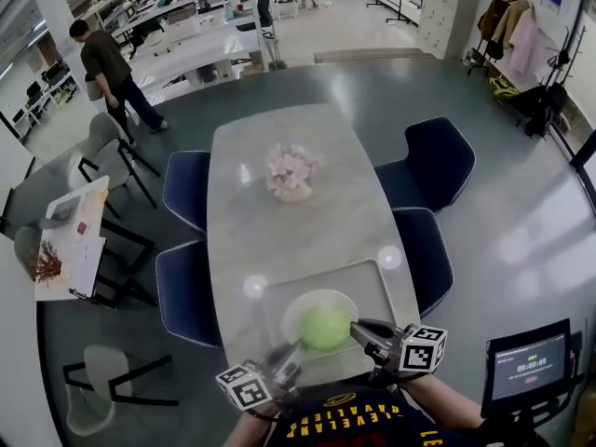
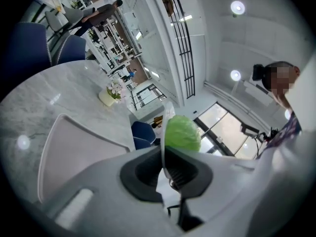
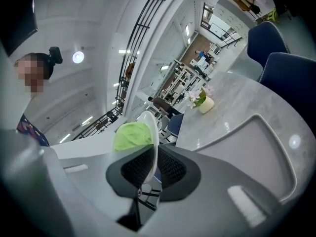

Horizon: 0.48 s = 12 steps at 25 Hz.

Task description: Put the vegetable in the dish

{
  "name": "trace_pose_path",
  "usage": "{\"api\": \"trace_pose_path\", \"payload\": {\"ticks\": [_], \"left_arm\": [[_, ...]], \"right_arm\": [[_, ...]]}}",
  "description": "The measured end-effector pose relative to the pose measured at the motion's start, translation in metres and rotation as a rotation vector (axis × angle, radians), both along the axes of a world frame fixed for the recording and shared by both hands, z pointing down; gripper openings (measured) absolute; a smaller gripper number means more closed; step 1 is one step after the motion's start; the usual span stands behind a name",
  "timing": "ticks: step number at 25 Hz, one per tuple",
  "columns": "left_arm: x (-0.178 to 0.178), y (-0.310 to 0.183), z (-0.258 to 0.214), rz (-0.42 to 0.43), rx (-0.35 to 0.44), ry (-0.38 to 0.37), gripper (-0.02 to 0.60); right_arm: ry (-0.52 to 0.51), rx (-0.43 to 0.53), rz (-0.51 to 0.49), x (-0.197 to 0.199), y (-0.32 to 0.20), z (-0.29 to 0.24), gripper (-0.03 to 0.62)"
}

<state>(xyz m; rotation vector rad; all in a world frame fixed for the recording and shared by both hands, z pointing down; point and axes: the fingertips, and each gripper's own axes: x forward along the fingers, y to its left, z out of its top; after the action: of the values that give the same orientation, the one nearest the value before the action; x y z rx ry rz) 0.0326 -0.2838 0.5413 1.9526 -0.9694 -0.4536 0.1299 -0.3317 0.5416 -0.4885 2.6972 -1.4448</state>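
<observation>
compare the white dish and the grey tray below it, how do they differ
The dish is round and white; the tray is a larger grey rectangle with rounded corners.
The dish holds a green cabbage; the tray has only the dish over it.
The left gripper and right gripper clamp the dish's rim; the tray lies flat on the table, gripped by neither.
Both are shallow with raised edges.

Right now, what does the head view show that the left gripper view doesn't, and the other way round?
Head view only: the right gripper at the dish's right rim, and a small screen. Left gripper view only: the left gripper shut on the dish's rim, seen edge-on, plus ceiling lights. Both: the green cabbage in the dish, the grey tray, the flower pot and blue chairs.
</observation>
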Motion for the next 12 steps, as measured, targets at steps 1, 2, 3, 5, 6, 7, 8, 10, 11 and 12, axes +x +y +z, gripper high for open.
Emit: {"api": "trace_pose_path", "payload": {"ticks": [1, 2, 3, 5, 6, 7, 8, 10, 11, 12], "left_arm": [[-0.001, -0.001, 0.004, -0.001, -0.006, 0.001, 0.014], [-0.001, -0.002, 0.007, -0.003, -0.013, 0.006, 0.014], [-0.002, -0.004, 0.011, -0.003, -0.022, 0.014, 0.014], [-0.002, -0.005, 0.019, -0.003, -0.044, 0.031, 0.014], [-0.002, -0.004, 0.024, -0.001, -0.055, 0.037, 0.014], [-0.002, -0.004, 0.029, 0.003, -0.065, 0.041, 0.014], [-0.002, -0.004, 0.034, 0.010, -0.073, 0.043, 0.014], [-0.002, -0.005, 0.042, 0.022, -0.087, 0.047, 0.014], [-0.002, -0.006, 0.046, 0.027, -0.094, 0.052, 0.014], [-0.002, -0.006, 0.049, 0.029, -0.102, 0.057, 0.014]], "right_arm": [[0.002, -0.009, 0.001, 0.000, -0.001, 0.004, 0.032], [0.003, -0.020, 0.003, -0.001, -0.002, 0.008, 0.031], [0.003, -0.030, 0.006, -0.001, -0.003, 0.011, 0.031], [0.003, -0.050, 0.008, -0.001, -0.005, 0.019, 0.029], [0.007, -0.057, 0.005, -0.002, -0.004, 0.023, 0.029], [0.014, -0.061, 0.000, -0.002, -0.004, 0.028, 0.029], [0.021, -0.065, -0.004, -0.002, -0.003, 0.033, 0.029], [0.028, -0.077, -0.011, -0.001, -0.003, 0.042, 0.029], [0.029, -0.084, -0.014, -0.001, -0.004, 0.045, 0.028], [0.029, -0.093, -0.015, -0.001, -0.004, 0.048, 0.028]]}}
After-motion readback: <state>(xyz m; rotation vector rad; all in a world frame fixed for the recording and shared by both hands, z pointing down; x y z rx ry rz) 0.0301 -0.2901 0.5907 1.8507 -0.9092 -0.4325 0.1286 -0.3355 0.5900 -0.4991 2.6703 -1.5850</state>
